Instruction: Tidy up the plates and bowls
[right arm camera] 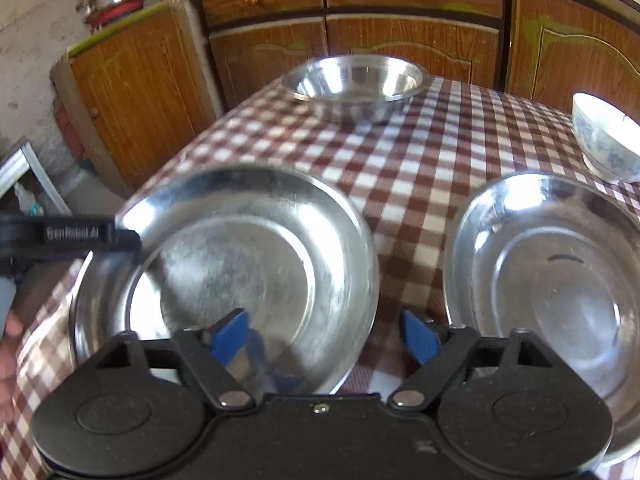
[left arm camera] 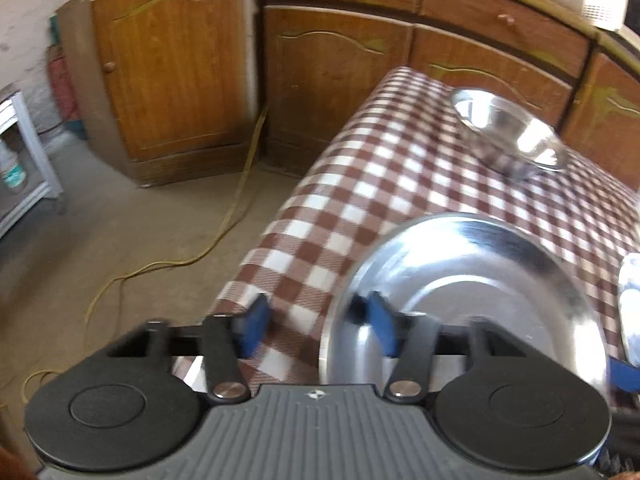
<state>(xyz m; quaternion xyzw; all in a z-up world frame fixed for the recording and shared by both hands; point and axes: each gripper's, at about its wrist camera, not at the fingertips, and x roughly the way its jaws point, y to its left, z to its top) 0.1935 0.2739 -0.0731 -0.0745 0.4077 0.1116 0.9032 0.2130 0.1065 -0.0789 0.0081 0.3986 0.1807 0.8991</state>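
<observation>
A steel plate (left arm camera: 480, 280) lies near the left front corner of the checked table (left arm camera: 360, 184). My left gripper (left arm camera: 316, 326) is open, its jaws astride the plate's left rim. The same plate (right arm camera: 240, 264) fills the left of the right wrist view, where the left gripper's finger (right arm camera: 80, 236) reaches its rim. My right gripper (right arm camera: 326, 332) is open, its jaws astride this plate's near right rim. A second steel plate (right arm camera: 560, 280) lies to the right. A steel bowl (right arm camera: 356, 84) stands at the far edge, and also shows in the left wrist view (left arm camera: 508, 132).
A white bowl with blue flowers (right arm camera: 604, 140) stands at the table's right. Wooden cupboards (right arm camera: 400, 40) line the wall behind. A yellow cable (left arm camera: 224, 224) runs over the floor left of the table. A white rack (left arm camera: 24, 160) stands far left.
</observation>
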